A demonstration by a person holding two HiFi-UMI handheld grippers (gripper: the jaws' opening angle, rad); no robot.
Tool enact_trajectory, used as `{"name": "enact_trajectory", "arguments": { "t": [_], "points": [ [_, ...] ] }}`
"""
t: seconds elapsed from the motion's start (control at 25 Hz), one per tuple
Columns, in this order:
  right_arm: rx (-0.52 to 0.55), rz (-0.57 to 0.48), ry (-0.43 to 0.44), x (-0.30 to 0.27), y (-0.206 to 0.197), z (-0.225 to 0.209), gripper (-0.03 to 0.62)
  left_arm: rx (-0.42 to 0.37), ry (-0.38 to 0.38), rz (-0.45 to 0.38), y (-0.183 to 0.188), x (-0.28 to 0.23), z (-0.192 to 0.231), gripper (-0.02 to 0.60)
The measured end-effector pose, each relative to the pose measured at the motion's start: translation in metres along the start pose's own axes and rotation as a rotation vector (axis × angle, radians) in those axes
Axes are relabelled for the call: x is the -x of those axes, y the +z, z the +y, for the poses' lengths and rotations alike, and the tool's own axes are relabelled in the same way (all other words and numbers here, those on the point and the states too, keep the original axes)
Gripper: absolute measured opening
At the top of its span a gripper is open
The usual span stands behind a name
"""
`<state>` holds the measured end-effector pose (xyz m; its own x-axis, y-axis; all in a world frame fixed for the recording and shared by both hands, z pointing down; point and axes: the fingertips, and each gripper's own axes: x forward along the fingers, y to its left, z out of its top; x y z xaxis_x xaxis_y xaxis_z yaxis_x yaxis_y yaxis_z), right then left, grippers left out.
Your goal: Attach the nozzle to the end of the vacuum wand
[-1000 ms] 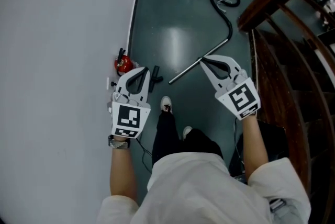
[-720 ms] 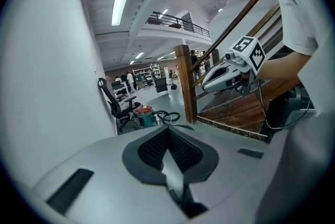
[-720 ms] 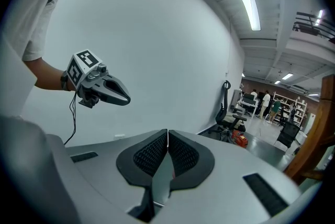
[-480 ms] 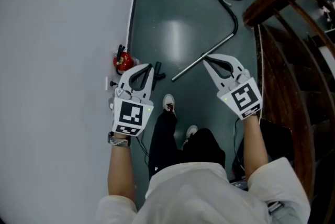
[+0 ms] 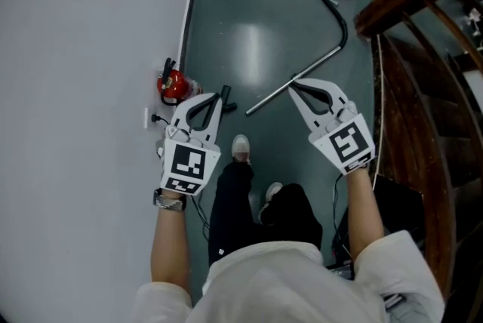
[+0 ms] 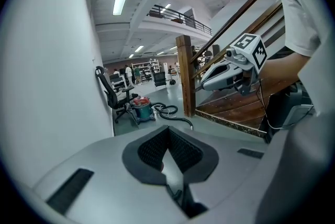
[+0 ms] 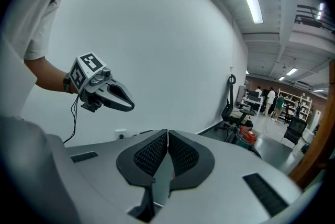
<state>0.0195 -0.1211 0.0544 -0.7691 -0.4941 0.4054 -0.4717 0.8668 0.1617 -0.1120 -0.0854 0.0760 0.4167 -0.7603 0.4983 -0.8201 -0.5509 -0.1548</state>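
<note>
Jaws together and empty on left hand-held gripper (image 5: pixel 223 92) and right hand-held gripper (image 5: pixel 292 85); vacuum wand (image 5: pixel 317 64) lies on floor (image 5: pixel 253 27) beyond the right one.

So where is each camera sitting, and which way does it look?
Head view: on the person's head, looking down at the floor and vacuum wand; shows left gripper, right gripper, forearms, legs.
Left gripper view: on the left gripper, looking along its shut jaws toward the vacuum cleaner and staircase; shows the right gripper.
Right gripper view: on the right gripper, looking along its shut jaws at the wall; shows the left gripper.
Both gripper views catch the vacuum cleaner.
</note>
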Motion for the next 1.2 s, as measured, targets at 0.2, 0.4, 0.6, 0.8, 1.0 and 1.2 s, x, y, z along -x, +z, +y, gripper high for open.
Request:
{"name": "enact_trajectory", "arguments": {
  "t": [0.2,0.4,0.6,0.8,1.0,1.2],
  "points": [
    [0.003,0.030,0.018,-0.019,-0.035,0.007,0.028,0.012,-0.008,0.010,-0.034,-0.022,0.000,0.000],
    [0.006,0.048,0.038,-0.036,-0.069,0.008,0.028,0.028,0.000,0.016,-0.059,-0.045,-0.001,0.000],
    [0.003,0.050,0.039,-0.054,-0.093,0.007,0.028,0.016,-0.001,0.019,-0.079,-0.064,-0.002,0.000],
    [0.014,0.043,0.041,-0.071,-0.120,0.008,0.028,0.010,0.006,0.017,-0.106,-0.086,-0.005,0.000],
    [0.020,0.046,0.050,-0.093,-0.161,0.014,0.028,0.011,0.011,0.025,-0.145,-0.109,-0.009,0.000],
    [0.017,0.046,0.067,-0.112,-0.199,0.024,0.028,0.007,0.016,0.037,-0.179,-0.127,-0.013,0.000]
  ]
}}
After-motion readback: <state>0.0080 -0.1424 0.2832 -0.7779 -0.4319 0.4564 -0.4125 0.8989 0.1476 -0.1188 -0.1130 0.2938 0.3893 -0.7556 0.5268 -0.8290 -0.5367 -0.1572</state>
